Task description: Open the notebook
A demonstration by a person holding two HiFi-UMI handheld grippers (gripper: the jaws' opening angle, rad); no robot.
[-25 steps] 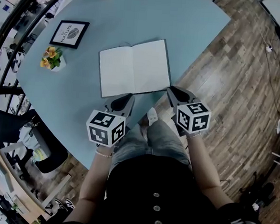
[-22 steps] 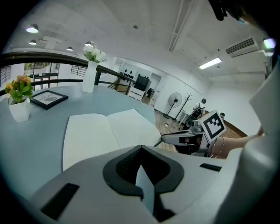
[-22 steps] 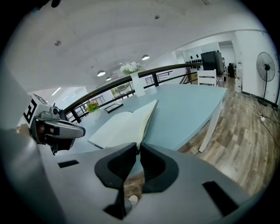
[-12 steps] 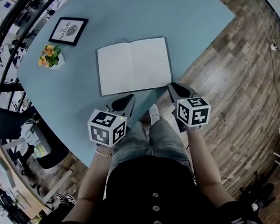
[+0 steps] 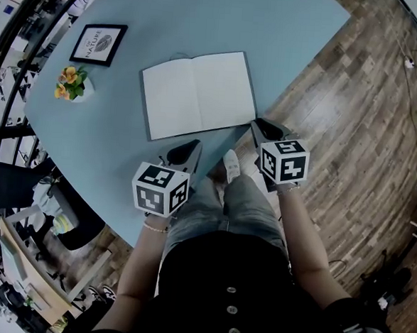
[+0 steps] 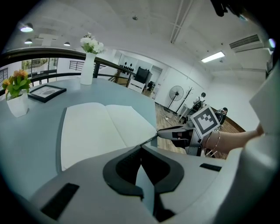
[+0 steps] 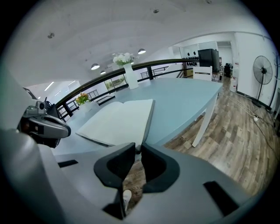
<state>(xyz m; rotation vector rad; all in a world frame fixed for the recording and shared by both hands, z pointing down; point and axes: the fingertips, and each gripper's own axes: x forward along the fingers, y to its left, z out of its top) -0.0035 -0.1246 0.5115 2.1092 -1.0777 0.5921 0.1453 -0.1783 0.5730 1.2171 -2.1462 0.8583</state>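
The notebook lies open and flat on the light blue table, showing two blank white pages. In the left gripper view the notebook lies just beyond my jaws, and in the right gripper view the notebook is ahead to the left. My left gripper hovers just short of the book's near edge, its tips together and holding nothing. My right gripper sits off the table's rim by the book's near right corner. Its jaws have just been opening; a narrow gap shows, with nothing between them.
A framed picture and a small pot of orange flowers stand at the table's left. A white vase is at the far edge. Wooden floor lies right of the table. The person's legs and shoe are under the near edge.
Both grippers have sunk slightly and eased back from the notebook's near edge. The notebook stays open and has not moved on the table.
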